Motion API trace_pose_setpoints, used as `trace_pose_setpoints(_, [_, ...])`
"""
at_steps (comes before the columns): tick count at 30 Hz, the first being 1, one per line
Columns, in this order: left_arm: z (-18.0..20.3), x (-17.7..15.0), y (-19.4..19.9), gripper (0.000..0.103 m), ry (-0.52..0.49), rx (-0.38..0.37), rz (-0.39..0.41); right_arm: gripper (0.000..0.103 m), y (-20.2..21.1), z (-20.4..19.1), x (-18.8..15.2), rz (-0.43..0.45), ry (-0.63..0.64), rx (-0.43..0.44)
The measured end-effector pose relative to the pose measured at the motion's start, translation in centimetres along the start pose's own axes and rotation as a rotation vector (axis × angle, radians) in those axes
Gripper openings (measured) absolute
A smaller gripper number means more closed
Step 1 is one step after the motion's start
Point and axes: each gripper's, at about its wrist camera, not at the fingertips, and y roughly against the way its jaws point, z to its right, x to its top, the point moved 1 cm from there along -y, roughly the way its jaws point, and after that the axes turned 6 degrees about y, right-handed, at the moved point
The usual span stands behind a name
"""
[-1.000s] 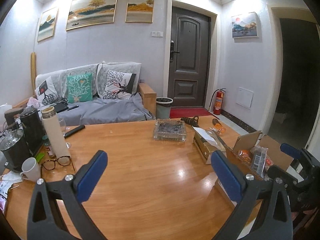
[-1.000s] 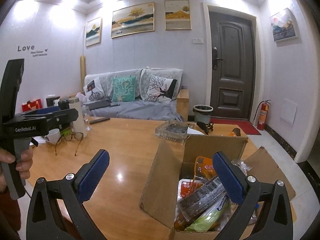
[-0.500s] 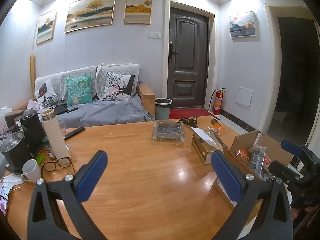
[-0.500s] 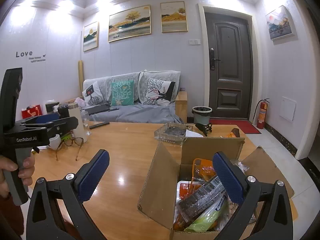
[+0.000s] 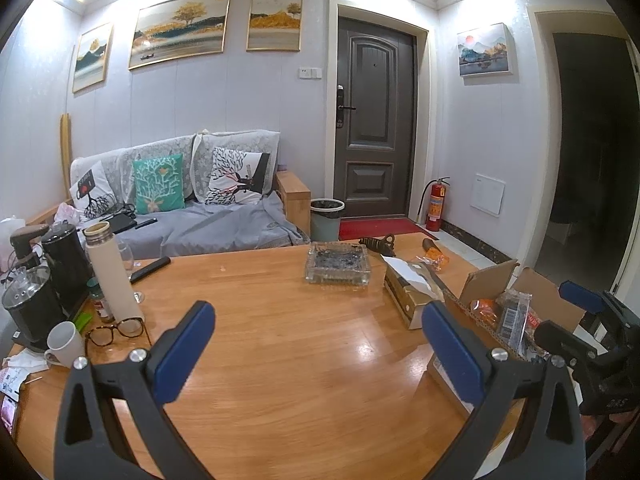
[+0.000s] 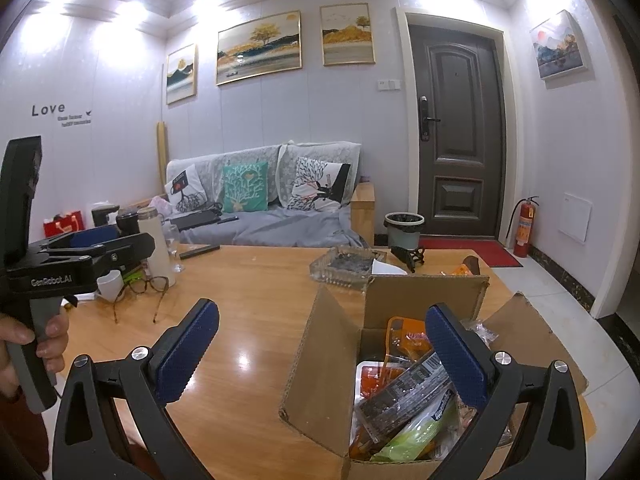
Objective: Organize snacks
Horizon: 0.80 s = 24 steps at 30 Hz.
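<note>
Polished wood of the table (image 5: 288, 360) fills the foreground under bright ceiling lights. Nearest, the left gripper (image 5: 318, 346) hangs over bare tabletop with its blue-padded fingers spread wide and nothing between them; the right gripper (image 6: 322, 344) is likewise wide apart and empty, its right finger above the open cardboard box (image 6: 328, 364) at the table's near right corner. The snacks (image 6: 404, 400) lie piled inside that box: a dark barcoded packet on top, a green pouch below it, orange wrappers behind. From the right wrist view a hand (image 6: 24, 344) grips the handle of the left tool. Further along, eyeglasses (image 5: 116, 328), a white mug (image 5: 64, 342) and a tall cream flask (image 5: 114, 276) stand at the left edge beside dark kettles (image 5: 44, 280). Mid-table sit a glass ashtray (image 5: 338, 266) and a tissue box (image 5: 412, 292). Beyond the table are a grey sofa (image 5: 208, 220) with cushions, a bin (image 5: 326, 218), a dark door (image 5: 376, 120) and a fire extinguisher (image 5: 436, 204).
</note>
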Motion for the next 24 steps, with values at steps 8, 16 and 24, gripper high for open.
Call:
trace_pose_setpoints(8, [0.12, 0.06, 0.14, 0.102, -0.008, -0.003, 0.006, 0.103, 0.16, -0.48, 0.11, -0.006, -0.004, -0.003])
trace_pose_setpoints(16, [0.15, 0.15, 0.11, 0.102, -0.006, -0.008, 0.005, 0.103, 0.15, -0.55, 0.08, -0.009, -0.004, -0.009])
trace_pose_setpoints(24, [0.14, 0.14, 0.10, 0.102, -0.006, -0.009, 0.003, 0.103, 0.06, -0.41, 0.03, -0.009, -0.008, -0.011])
